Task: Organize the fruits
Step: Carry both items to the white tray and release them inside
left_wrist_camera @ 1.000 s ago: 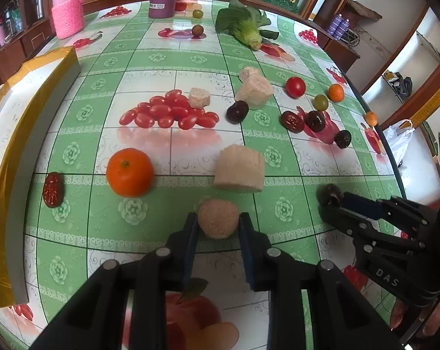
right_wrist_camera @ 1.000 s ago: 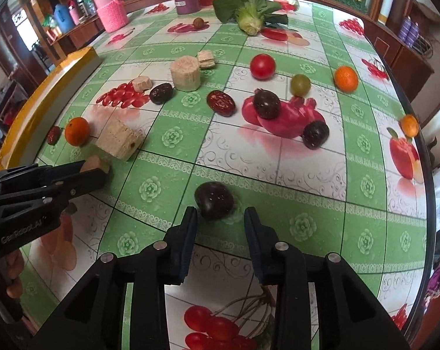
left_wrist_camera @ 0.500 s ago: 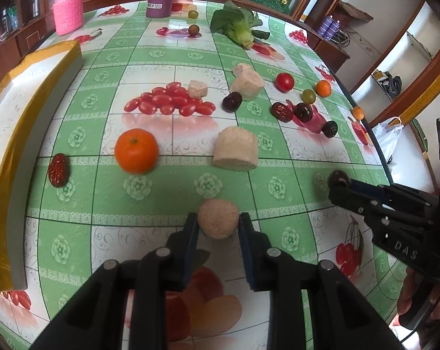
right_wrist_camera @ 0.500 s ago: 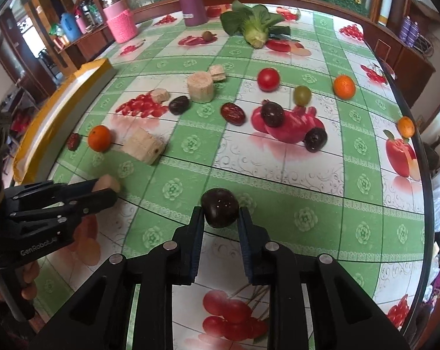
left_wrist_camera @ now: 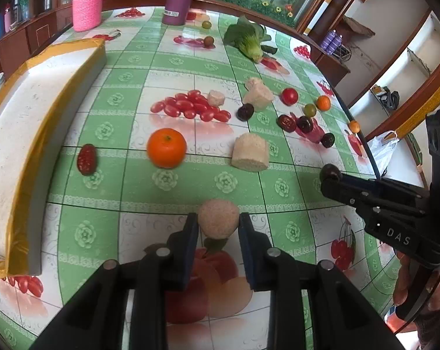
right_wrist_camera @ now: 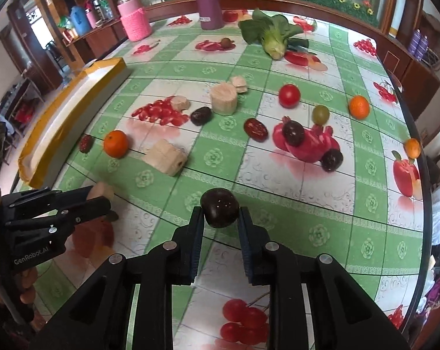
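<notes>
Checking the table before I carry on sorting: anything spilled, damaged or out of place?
Nothing spilled or damaged. One oddity: a leafy green vegetable lies on its side among the fruit at the far end. Pale cut chunks are scattered between the fruits too.

The right gripper [right_wrist_camera: 219, 221], whose fingers a second ago stood open either side of a dark plum [right_wrist_camera: 219, 207] resting on the tablecloth [right_wrist_camera: 307, 213], now clamps that plum and has lifted it clear of the cloth. The left gripper [left_wrist_camera: 218, 229] has raised its tan round piece [left_wrist_camera: 218, 218]. In its view, the mandarin [left_wrist_camera: 166, 148] at eleven o'clock now sits farther off.
</notes>
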The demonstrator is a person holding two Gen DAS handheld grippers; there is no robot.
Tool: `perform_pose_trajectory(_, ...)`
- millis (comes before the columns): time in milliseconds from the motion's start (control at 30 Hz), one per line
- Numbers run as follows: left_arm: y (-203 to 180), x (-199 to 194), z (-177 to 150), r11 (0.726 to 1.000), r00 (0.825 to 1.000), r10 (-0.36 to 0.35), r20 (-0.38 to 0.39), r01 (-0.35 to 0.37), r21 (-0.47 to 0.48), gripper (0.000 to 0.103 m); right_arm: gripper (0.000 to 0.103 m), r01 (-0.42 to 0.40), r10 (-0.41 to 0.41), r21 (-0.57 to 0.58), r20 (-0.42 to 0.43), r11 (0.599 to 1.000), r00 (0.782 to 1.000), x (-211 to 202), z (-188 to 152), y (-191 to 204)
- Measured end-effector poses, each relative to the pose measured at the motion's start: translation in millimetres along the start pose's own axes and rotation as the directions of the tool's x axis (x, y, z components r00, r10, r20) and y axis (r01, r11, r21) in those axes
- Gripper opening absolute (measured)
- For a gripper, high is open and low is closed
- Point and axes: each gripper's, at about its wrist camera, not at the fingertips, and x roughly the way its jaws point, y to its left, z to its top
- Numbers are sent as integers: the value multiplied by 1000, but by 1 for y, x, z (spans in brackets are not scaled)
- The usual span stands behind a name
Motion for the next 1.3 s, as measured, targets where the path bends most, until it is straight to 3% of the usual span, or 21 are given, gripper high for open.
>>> perform_pose_trajectory(500,43,-47,0,996,995,40,96,-31,-90,31,23,-102,108,-129,42,986,993,-14,22,77)
perform_pose_trajectory(867,126,-88,-5,964,978,146,147,-107,-242,31,23,-235,249,-282,14,930,968,-4,69,181)
perform_pose_trajectory(1100,184,-90,-7,930,966,237,108,-193,-313,31,23,-294,290,-370,-69,881,955,35,87,249)
perform_pose_trajectory(1300,222,-82,-7,902,956,287,50,-253,-351,31,23,-284,242,-418,-150,863,959,80,92,288)
